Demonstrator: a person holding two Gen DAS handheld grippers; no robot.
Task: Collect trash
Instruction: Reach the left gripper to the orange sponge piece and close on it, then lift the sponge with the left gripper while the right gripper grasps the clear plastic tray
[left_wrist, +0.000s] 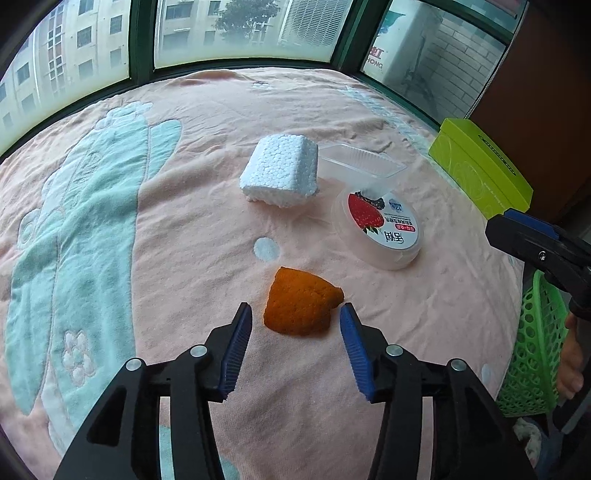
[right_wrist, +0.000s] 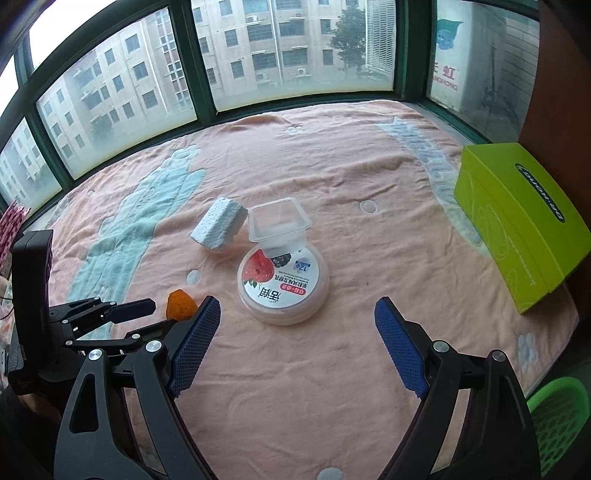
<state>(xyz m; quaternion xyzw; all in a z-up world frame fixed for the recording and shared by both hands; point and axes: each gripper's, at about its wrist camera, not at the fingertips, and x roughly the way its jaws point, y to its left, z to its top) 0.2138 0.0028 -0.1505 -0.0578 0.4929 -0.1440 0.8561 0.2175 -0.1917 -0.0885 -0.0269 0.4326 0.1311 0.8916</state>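
Observation:
A piece of orange peel (left_wrist: 301, 308) (right_wrist: 180, 305) lies on the pink blanket (left_wrist: 192, 206). My left gripper (left_wrist: 296, 311) is open, its blue pads on either side of the peel with a gap on the left. A round yogurt tub with a strawberry label (left_wrist: 380, 229) (right_wrist: 283, 286) sits just ahead of my right gripper (right_wrist: 297, 304), which stands wide open with nothing held. A clear plastic tray (left_wrist: 362, 166) (right_wrist: 279, 221) leans on the tub's far edge. A white foam block (left_wrist: 280, 171) (right_wrist: 219, 225) lies beside the tray.
A lime green box (left_wrist: 480, 166) (right_wrist: 517, 221) rests at the blanket's right edge. A green mesh basket (left_wrist: 532, 350) (right_wrist: 557, 417) stands below the right front edge. Windows run along the far side. One finger of my right gripper (left_wrist: 532, 240) shows in the left wrist view.

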